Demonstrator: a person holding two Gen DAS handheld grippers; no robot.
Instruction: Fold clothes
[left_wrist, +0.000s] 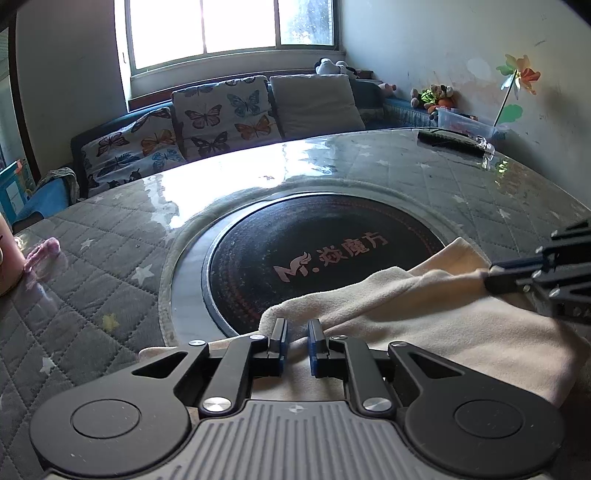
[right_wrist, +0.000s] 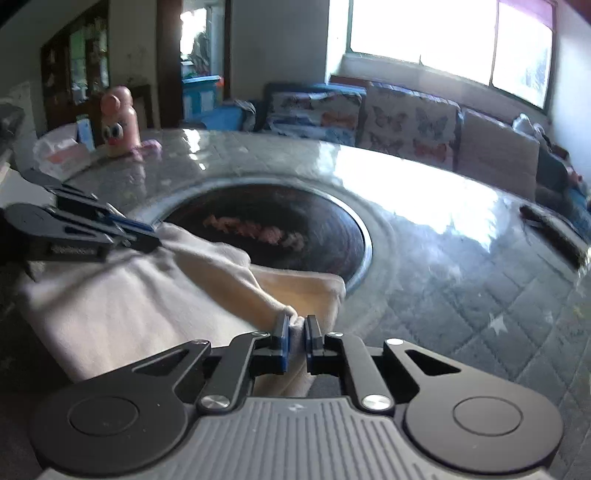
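A cream garment (left_wrist: 424, 317) lies on the quilted table and partly covers the round black cooktop (left_wrist: 295, 254). My left gripper (left_wrist: 297, 332) hovers over its near left edge with a narrow gap between the jaws; the cloth runs under them and I cannot tell whether they pinch it. My right gripper (right_wrist: 296, 326) is shut on a fold of the garment (right_wrist: 129, 295). In the left wrist view the right gripper (left_wrist: 491, 275) shows at the right edge, pulling a ridge of cloth taut. In the right wrist view the left gripper (right_wrist: 147, 236) sits at the garment's far left.
The grey star-patterned table (left_wrist: 110, 295) has a glossy cover. A pink figure (right_wrist: 120, 118) and plastic bags (right_wrist: 62, 153) stand at its left end. A dark flat object (left_wrist: 447, 138) and a clear box (left_wrist: 469, 123) lie at the far right. A sofa with butterfly cushions (left_wrist: 221, 114) stands behind.
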